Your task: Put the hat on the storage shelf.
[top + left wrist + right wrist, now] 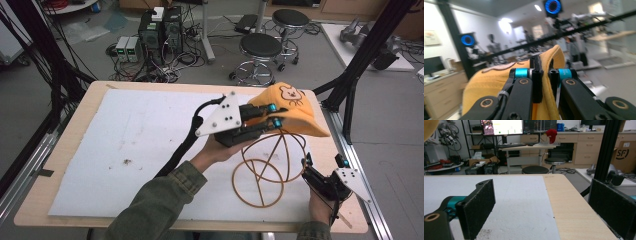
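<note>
**Orange cap pinched above the wire stand, with the stand below and toward me**

Orange fabric is what I have in the left gripper [270, 116]: its 2 jaws are pressed together on the edge of the cap [295, 112], and in the left gripper view the cloth [499, 82] runs up between the pads and folds over to the left. From the high view the cap hangs off the jaw tips at the far right of the table [75, 150], lifted clear of the white sheet [140, 135].

What the next move turns on, as I judge it, is the wire stand [267, 170]. Its rings sit just below the cap and nearer my side, so the cap lies up and beyond the stand's top loop, with its brim pointing right toward the table edge. I would need to bring it back and down over that loop.

My right gripper [320, 175] rests beside the stand's right flank, jaws spread wide with nothing between the pads [477, 207]. It is the nearer hand to the stand and could steady it.
</note>
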The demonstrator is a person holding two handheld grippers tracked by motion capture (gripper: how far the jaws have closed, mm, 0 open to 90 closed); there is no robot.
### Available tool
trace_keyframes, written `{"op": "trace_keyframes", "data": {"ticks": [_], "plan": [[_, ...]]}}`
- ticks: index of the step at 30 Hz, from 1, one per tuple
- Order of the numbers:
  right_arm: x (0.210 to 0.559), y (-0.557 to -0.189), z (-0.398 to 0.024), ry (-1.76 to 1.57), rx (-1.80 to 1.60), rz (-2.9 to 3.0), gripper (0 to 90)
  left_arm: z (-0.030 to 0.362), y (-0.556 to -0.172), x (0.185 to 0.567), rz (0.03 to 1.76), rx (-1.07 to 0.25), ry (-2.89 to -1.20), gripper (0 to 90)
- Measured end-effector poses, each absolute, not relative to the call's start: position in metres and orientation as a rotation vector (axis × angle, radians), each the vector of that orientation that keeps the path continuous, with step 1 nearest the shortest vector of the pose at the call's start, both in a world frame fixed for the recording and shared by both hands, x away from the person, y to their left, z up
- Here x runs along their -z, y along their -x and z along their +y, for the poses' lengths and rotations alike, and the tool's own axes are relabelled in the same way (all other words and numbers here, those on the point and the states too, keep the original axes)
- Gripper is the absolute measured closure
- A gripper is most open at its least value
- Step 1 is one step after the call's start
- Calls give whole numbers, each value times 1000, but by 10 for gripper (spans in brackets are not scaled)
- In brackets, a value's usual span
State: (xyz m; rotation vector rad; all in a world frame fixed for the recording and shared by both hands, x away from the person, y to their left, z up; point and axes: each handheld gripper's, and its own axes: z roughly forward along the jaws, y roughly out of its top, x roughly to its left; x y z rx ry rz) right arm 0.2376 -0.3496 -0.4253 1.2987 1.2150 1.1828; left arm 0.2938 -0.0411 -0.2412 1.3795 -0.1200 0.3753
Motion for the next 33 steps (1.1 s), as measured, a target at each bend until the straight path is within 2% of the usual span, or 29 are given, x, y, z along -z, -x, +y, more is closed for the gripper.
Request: {"op": "trace_keyframes", "data": {"ticks": [3,7,19,27,33], "plan": [[425,-237,-350,-1298,-1186,1212,62,-46,-285,248,-189,-314,-1420,866],[425,-237,-350,-1307,-1185,1215,62,-49,-275,254,-276,-308,-1489,865],[426,-237,-350,-1306,-1181,1221,62,-54,-260,285,-398,-263,-1675,866],[426,-238,-348,-1305,-1181,1223,62,-51,-263,310,-416,-202,-1775,865],[425,-238,-346,-1300,-1176,1224,62,-46,-264,317,-412,-193,-1773,865]]}}
